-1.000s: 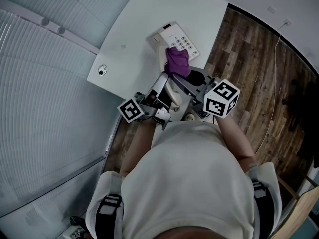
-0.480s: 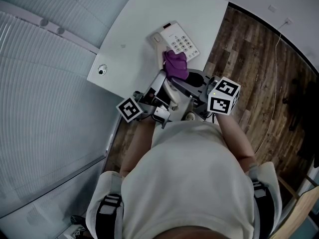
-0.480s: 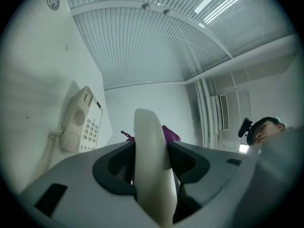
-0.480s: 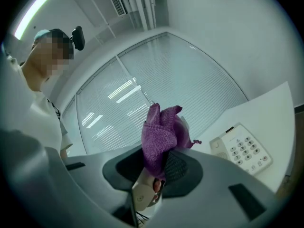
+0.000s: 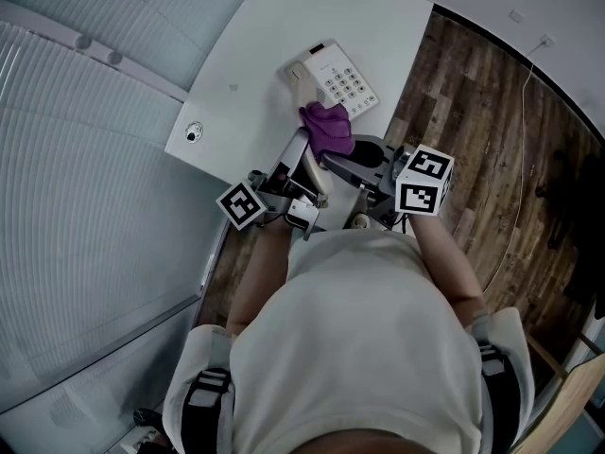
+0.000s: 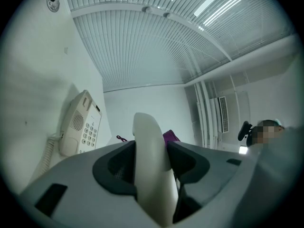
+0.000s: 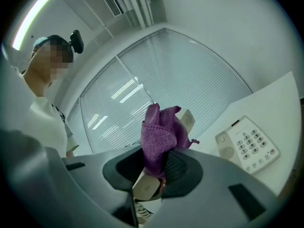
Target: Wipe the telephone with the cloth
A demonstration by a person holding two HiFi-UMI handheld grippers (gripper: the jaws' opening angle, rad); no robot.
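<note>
The cream telephone base lies on the white table, also visible in the left gripper view and the right gripper view. My left gripper is shut on the cream handset, lifted off the base near the table's front edge. My right gripper is shut on the purple cloth, which is bunched against the handset. A coiled cord hangs from the base.
A small round fitting sits in the table's left corner. White blinds run along the left, wooden floor with a thin cable lies to the right. The person's torso fills the foreground.
The purple cloth has slid from the keypad's edge back toward me along the handset. The left gripper has shifted slightly left, and the right gripper has tilted a little.
</note>
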